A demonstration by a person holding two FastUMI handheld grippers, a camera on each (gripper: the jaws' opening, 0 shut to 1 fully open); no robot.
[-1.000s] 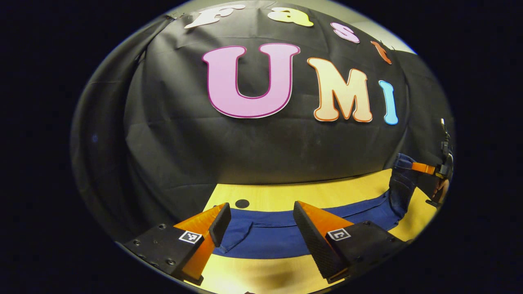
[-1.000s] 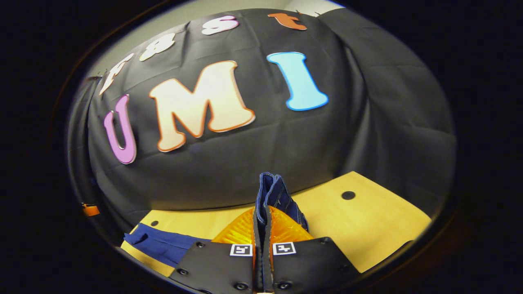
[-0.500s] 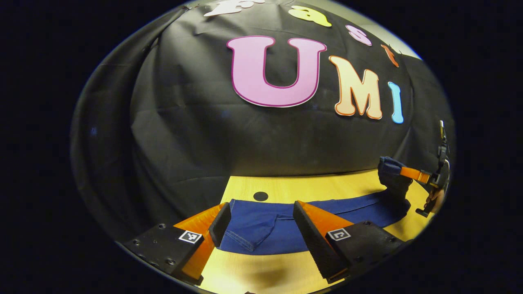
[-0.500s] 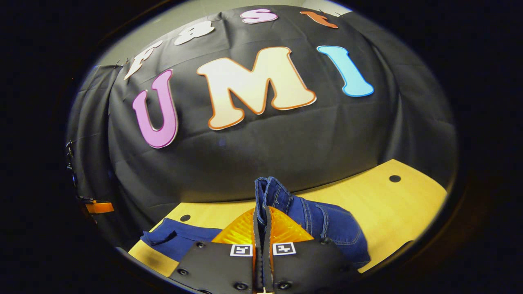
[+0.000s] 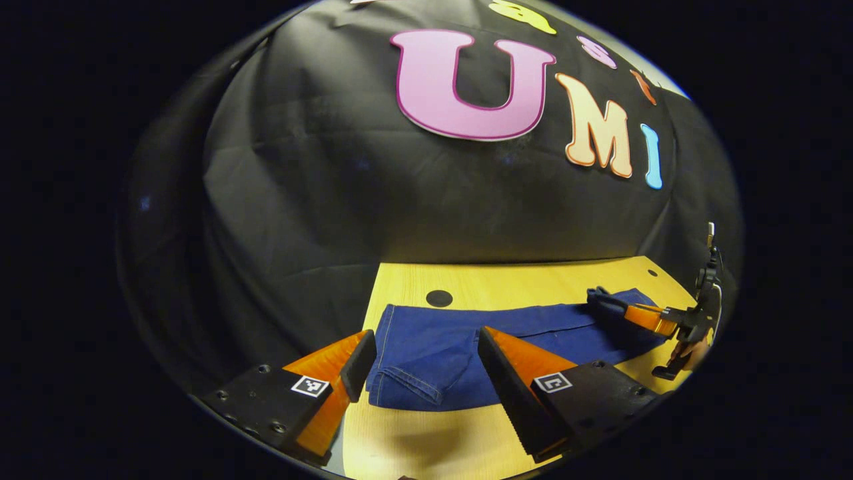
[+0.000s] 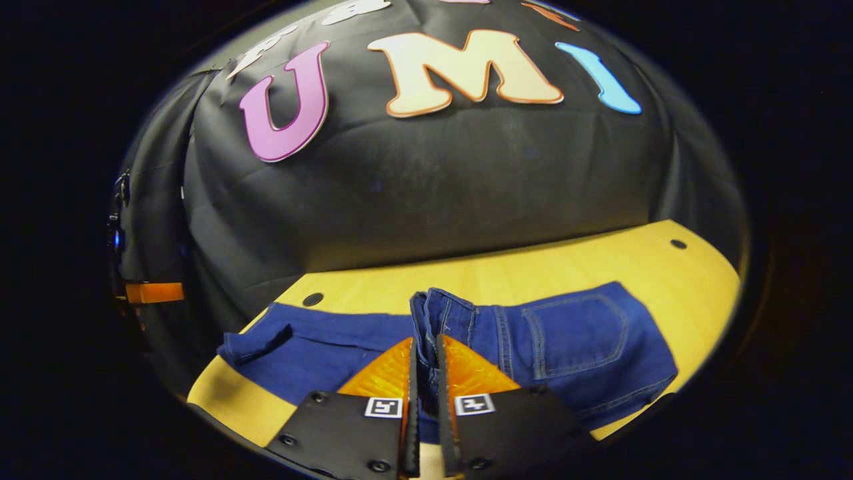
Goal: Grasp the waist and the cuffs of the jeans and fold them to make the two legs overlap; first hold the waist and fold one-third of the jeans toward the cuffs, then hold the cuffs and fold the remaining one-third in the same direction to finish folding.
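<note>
The blue jeans (image 6: 573, 340) lie flat along the yellow wooden table (image 6: 533, 267), legs stacked one over the other, so the lengthwise fold looks done. In my right gripper view a back pocket sits at about three o'clock, and a bunched denim edge, which I take for the waist, stands at the centre between my fingers. My right gripper (image 6: 426, 363) has its fingers drawn narrow with that edge pinched between them; I judge I hold it there to carry the waist a third of the way toward the cuffs. In my left gripper view the cuff end (image 5: 406, 373) lies at six o'clock, just ahead of my left gripper (image 5: 426, 353), whose fingers stand wide and hold nothing, waiting above the cloth. The right gripper shows far off at three o'clock.
</note>
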